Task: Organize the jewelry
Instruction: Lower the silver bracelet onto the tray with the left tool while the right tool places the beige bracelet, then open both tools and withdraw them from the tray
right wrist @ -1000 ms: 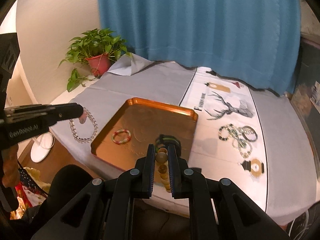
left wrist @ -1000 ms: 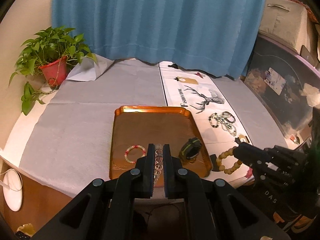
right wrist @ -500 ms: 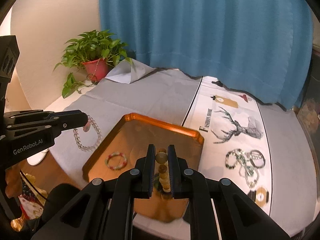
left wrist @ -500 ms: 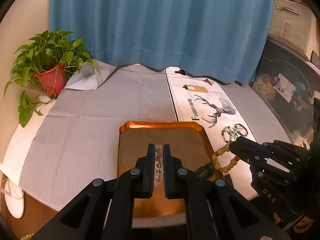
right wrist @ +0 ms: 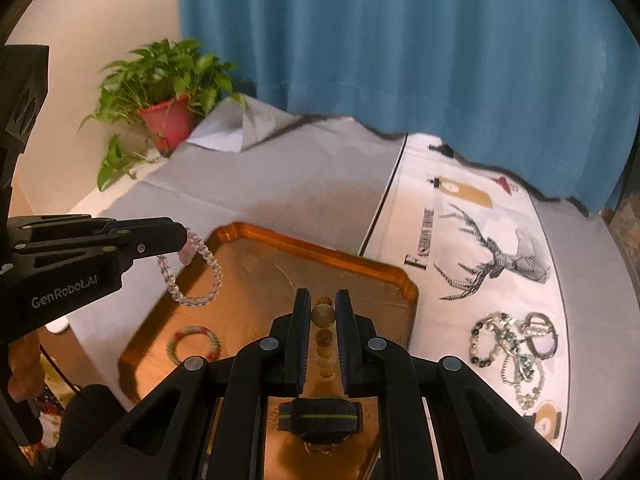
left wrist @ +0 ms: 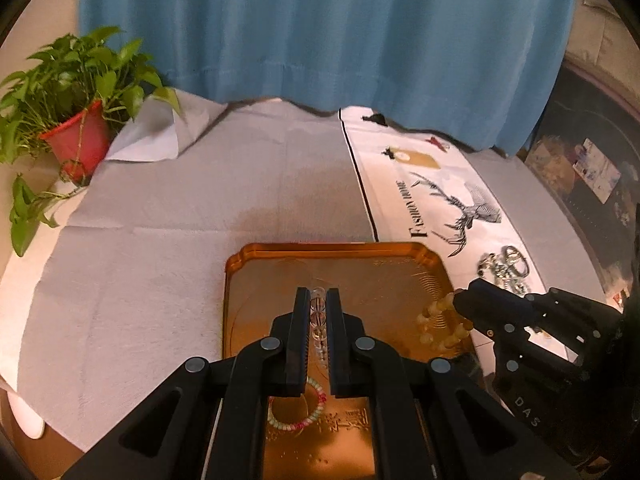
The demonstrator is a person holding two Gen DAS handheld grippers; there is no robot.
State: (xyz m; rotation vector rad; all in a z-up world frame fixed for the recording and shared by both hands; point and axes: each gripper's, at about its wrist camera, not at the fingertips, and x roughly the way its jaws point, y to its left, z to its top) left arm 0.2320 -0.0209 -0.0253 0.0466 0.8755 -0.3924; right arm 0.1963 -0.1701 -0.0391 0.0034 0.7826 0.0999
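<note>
An orange tray [left wrist: 248, 256] [right wrist: 400, 280] lies on the grey cloth. My left gripper [left wrist: 318, 304] [right wrist: 182, 240] is shut on a clear crystal bead bracelet [left wrist: 318, 312] [right wrist: 200, 276], which hangs over the tray's left part. My right gripper [right wrist: 323, 312] [left wrist: 460, 304] is shut on an amber bead bracelet [right wrist: 323, 316] [left wrist: 436, 324], held over the tray's right part. A pink and green bead bracelet [left wrist: 298, 412] [right wrist: 194, 344] and a black band with a green stripe [right wrist: 320, 414] lie in the tray.
A heap of mixed bracelets and chains [right wrist: 512, 352] [left wrist: 504, 266] lies on the white deer-print runner [right wrist: 492, 248] right of the tray. A potted plant [left wrist: 76, 112] [right wrist: 168, 92] stands at the back left. A blue curtain [left wrist: 320, 32] hangs behind the table.
Both grippers have moved forward and lower over the tray with their bracelets still held. The tray now looks larger and closer, and the pink bracelet has slid under the left fingers.
</note>
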